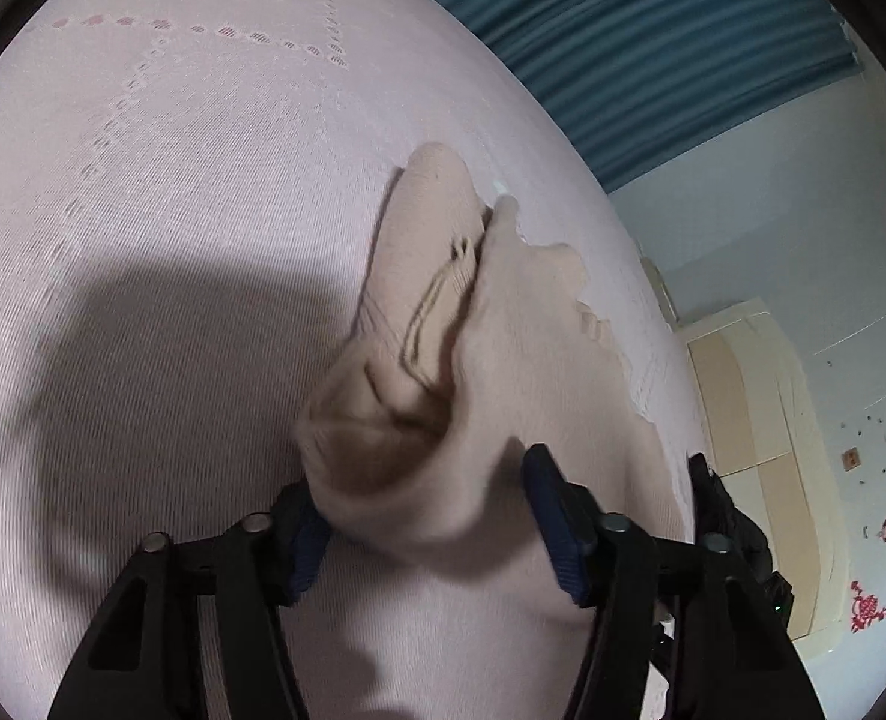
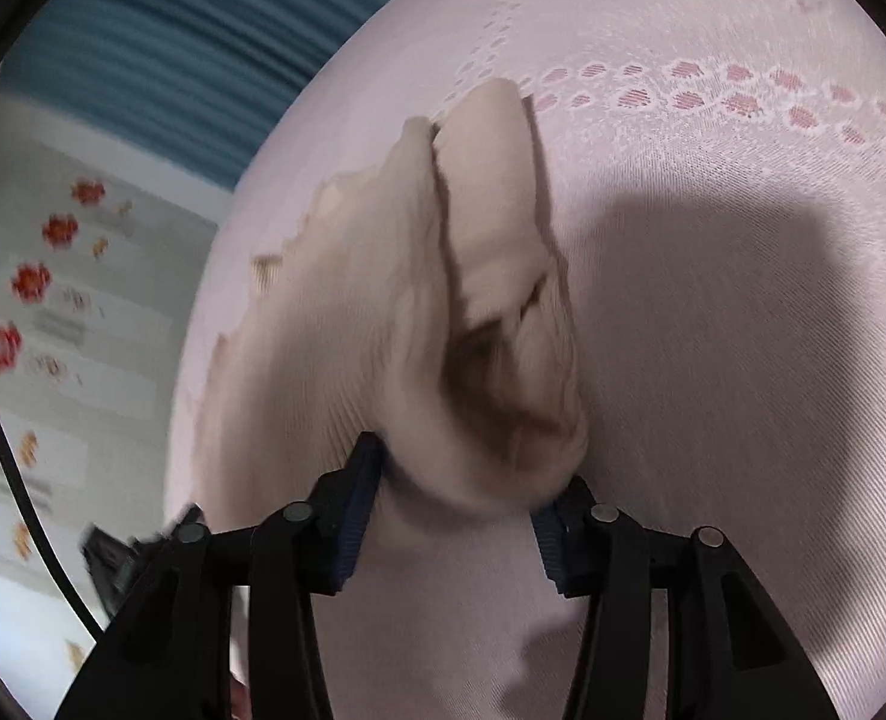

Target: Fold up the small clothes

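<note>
We've got both the left gripper (image 1: 428, 522) and right gripper (image 2: 461, 510) clamped on the beige garment (image 1: 443, 324), mid-fold over the pink bedspread (image 1: 143, 240), next laying it flat.

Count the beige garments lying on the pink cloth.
1: a beige garment, bunched near the pink cloth edge, between both grippers' jaws. More could be hidden.

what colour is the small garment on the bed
Plain beige small garment, no print; it shows best in the left wrist view.
</note>
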`<state>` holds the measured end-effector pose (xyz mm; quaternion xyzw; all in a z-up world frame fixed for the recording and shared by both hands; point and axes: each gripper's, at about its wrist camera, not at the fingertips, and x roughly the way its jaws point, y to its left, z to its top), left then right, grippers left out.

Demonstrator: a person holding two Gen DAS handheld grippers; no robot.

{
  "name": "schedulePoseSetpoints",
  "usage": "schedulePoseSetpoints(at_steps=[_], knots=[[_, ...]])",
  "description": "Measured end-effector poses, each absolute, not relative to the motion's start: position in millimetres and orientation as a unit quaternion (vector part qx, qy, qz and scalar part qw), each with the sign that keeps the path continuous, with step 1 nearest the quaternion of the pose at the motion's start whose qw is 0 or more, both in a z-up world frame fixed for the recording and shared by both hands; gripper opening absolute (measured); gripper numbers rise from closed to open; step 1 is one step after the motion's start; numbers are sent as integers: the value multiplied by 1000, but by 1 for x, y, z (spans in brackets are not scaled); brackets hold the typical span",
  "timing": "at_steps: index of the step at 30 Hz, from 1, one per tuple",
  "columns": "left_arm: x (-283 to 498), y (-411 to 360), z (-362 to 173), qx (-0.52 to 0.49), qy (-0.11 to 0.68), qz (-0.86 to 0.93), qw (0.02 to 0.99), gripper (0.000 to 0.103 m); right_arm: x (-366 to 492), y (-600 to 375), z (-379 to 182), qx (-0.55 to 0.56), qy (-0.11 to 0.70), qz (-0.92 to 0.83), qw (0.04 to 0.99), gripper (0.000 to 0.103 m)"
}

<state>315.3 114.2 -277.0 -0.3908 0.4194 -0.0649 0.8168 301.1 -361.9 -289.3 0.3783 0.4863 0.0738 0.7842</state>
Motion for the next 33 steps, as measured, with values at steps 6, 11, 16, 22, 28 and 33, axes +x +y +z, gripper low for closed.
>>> schedulePoseSetpoints(at_steps=[6, 11, 16, 22, 28, 33], knots=[[310, 122, -280, -411, 413, -73, 809, 11, 307, -359, -284, 361, 488, 79, 791, 9], [283, 118, -268, -383, 427, -72, 816, 10, 281, -359, -257, 347, 488, 88, 796, 9], [231, 119, -263, -381, 447, -73, 806, 10, 232, -361, -239, 320, 500, 95, 799, 9], [166, 111, -253, -336, 462, -71, 817, 11, 164, -369, -233, 291, 512, 91, 803, 8], [144, 102, -247, -262, 475, -59, 838, 19, 137, -356, -230, 199, 541, 75, 813, 17], [145, 113, -225, -199, 448, -11, 871, 47, 132, -356, -197, 124, 492, 41, 861, 26]])
